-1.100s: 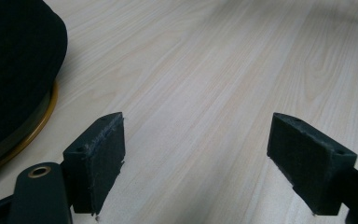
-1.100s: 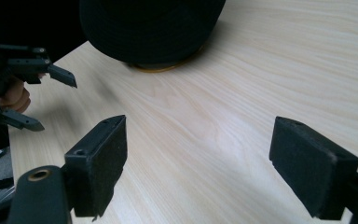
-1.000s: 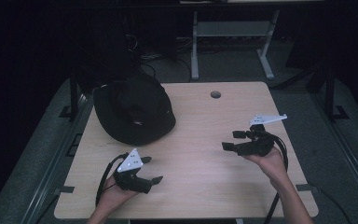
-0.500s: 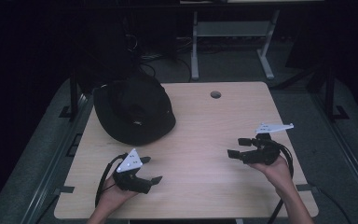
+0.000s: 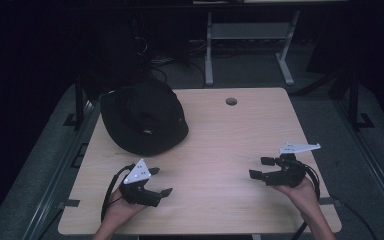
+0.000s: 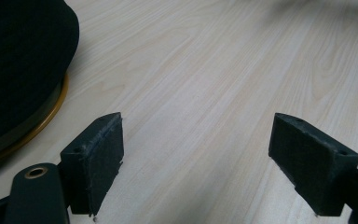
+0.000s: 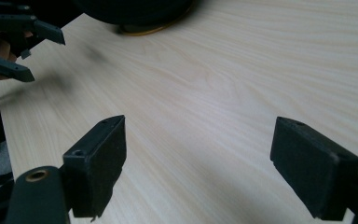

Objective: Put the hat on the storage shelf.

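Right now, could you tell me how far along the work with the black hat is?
Nothing looks done yet: the black hat lies untouched at the table's far left. In hand: the left gripper rests near the front edge, jaws wide open, the hat's brim just beside it in the left gripper view. The right gripper is open too, holding nothing. Reaching and grasping the hat seem left.

Wood table [image 5: 220, 150] w/ cable hole [image 5: 231, 101], metal stand [image 5: 250, 45] behind
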A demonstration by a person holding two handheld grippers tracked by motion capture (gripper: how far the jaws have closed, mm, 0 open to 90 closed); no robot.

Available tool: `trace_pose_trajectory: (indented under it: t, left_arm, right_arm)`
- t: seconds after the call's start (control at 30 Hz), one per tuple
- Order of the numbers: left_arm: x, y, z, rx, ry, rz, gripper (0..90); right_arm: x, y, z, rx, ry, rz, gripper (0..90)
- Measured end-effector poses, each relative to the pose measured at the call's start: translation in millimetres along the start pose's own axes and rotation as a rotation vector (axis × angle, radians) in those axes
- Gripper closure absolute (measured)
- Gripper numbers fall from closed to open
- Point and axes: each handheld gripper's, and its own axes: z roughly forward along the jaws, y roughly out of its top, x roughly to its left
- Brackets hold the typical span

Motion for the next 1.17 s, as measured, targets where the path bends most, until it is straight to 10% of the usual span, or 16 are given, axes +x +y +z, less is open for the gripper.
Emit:
trace_pose_trajectory:
  t: [0.77,1.17]
  left_arm:
    - [3.8,-2.4,-1.0,0.002,0.001,-0.036,16.9]
    - [6.1,-4.1,-0.9,0.001,0.003,-0.070,16.9]
  right_arm:
    - [0.7,-47.1,-17.2,-0.034,-0.055,0.008,17.6]
    - [22.8,-75.1,-27.4,-0.090,-0.073,-0.035,17.4]
